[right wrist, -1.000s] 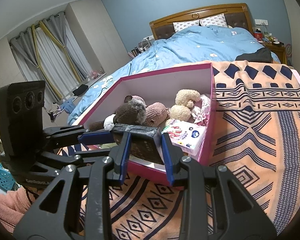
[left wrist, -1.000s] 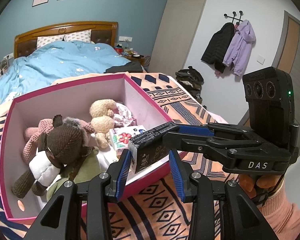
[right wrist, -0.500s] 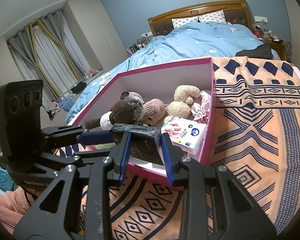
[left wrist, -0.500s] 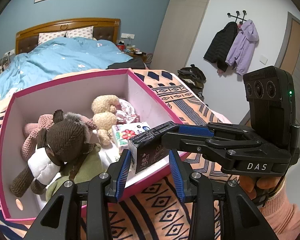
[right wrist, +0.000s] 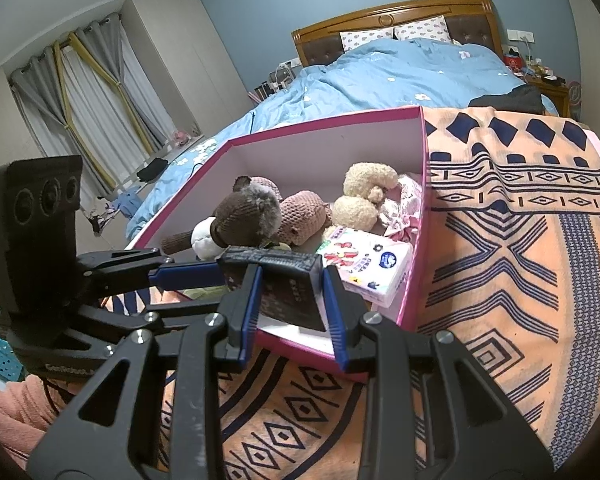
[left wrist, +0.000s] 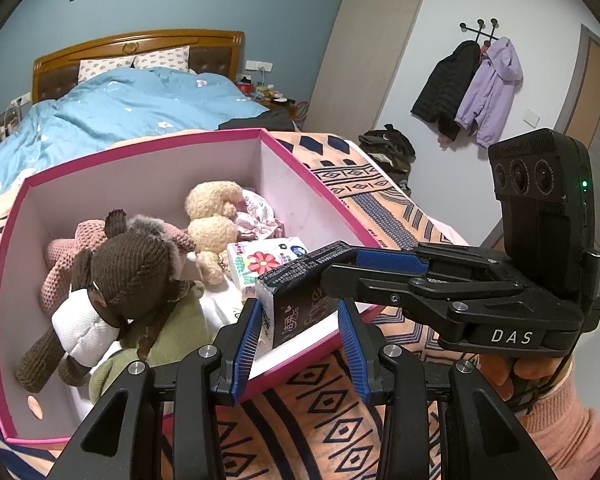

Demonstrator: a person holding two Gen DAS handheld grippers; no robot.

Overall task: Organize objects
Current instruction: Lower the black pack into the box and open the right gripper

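Little has shifted in the last sec: both grippers keep the dark tissue pack pinched over the near rim of the pink box, w/ the view only edging a bit closer. Left gripper clamps the pack's end across its width; right gripper squeezes the other end, blue pads flat on the wrapper. Pack looks light, soft and squashy, w/ a slick film, so broad faces near the ends seem the safest hold. Inside the box: brown knit doll, cream plush, floral tissue pack. Box sits on a patterned blanket, bed beyond.
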